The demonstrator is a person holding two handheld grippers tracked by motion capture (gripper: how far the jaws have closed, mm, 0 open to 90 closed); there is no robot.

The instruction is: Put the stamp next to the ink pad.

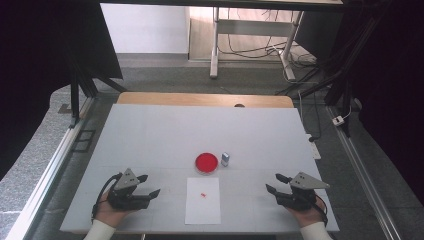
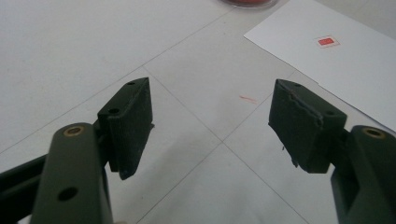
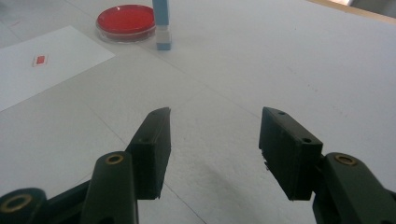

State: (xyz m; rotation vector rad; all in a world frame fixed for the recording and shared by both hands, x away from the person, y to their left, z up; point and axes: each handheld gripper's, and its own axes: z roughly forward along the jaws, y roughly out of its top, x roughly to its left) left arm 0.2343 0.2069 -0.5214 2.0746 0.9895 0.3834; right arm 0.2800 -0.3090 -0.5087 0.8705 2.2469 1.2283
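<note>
Your left gripper (image 1: pixel 148 185) has its jaws standing apart with nothing between them, only bare bench (image 1: pixel 150 135) showing in the gap. Your right gripper (image 1: pixel 275 182) is the same: jaws apart, empty, low over the white surface. Both point inward toward the middle of the bench, each resting in a hand at the near edge, well apart from one another.

Between them lies a white sheet of paper (image 1: pixel 203 207), flat on the bench, with a small red mark (image 1: pixel 203 194) near its upper middle. Just beyond the sheet's far edge sits a round red dish (image 1: pixel 206 162). Right beside the dish, on its right, stands a small blue-and-white upright block (image 1: pixel 225 159), close to the dish; whether they touch you cannot tell.
</note>
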